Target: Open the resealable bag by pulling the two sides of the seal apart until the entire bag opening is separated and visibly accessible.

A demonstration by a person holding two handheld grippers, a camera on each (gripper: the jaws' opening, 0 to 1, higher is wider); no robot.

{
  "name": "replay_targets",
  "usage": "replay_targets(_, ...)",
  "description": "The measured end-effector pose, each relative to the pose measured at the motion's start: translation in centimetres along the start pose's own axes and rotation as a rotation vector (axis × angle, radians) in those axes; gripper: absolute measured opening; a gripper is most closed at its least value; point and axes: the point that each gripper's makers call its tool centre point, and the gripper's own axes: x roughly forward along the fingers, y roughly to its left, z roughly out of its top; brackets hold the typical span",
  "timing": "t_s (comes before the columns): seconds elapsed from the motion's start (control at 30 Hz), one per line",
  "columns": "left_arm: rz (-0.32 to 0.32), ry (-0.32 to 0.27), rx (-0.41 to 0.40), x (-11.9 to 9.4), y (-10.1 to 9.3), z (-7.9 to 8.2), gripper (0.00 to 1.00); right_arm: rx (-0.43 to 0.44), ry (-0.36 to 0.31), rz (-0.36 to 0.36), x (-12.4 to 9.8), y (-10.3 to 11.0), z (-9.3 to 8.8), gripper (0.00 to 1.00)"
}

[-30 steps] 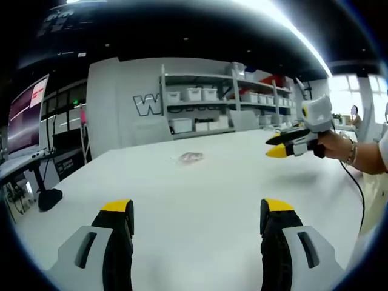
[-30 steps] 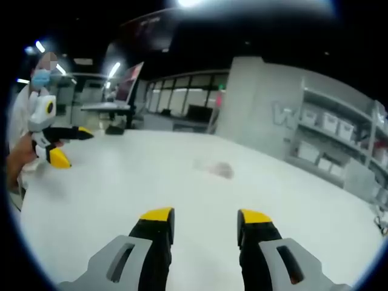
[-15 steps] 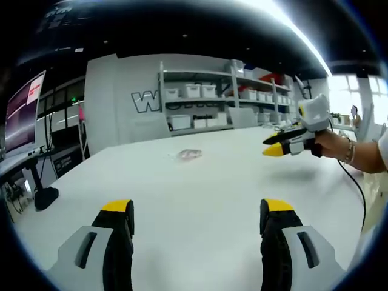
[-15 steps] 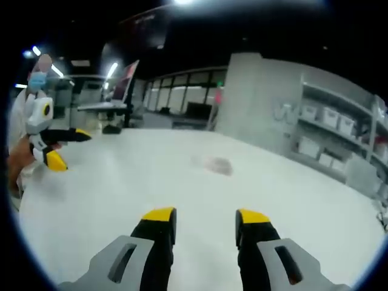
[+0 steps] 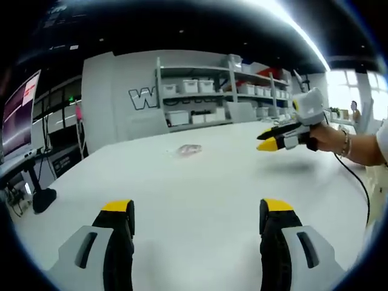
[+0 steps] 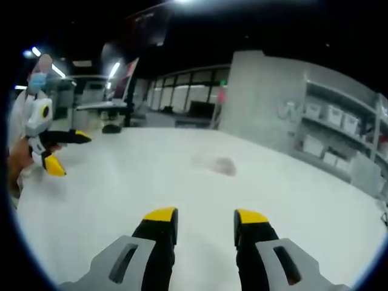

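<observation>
- Presently, resealable bag [image 5: 190, 149]: lies flat on the white counter [image 5: 200, 194], toward 12 o'clock in the left gripper view; too small to tell its seal's condition, judged untouched.
- Left tongs [image 5: 197, 212]: released, jaws spread, empty, well apart from the bag.
- Right tongs [image 6: 205, 216]: released, narrower gap, empty; bag [image 6: 219, 164] at 12 o'clock ahead.
- Progress: nothing visibly done; approach, gripping both seal sides and pulling apart all remain.
- Surroundings: shelving with bins [image 5: 200, 97] beyond the counter.
</observation>
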Motion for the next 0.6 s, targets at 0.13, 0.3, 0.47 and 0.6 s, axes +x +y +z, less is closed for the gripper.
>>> replay_targets(0.13,0.001,0.001,-0.002,0.1,0.3,-0.1,0.83,-0.010,0.006,0.011,0.7,0.3,0.1,0.35)
replay_targets(0.3,-0.006,-0.006,-0.009,0.0,0.2,0.1,0.83,-0.020,0.006,0.018,1.2,0.3,0.2,0.34)
replay_targets(0.47,-0.007,0.002,-0.007,0.1,0.4,-0.2,0.83,-0.018,0.006,0.037,2.0,0.3,0.6,0.33)
replay_targets(0.6,-0.007,0.001,-0.008,0.1,0.5,-0.2,0.83,-0.027,0.006,0.044,2.8,0.5,0.8,0.32)
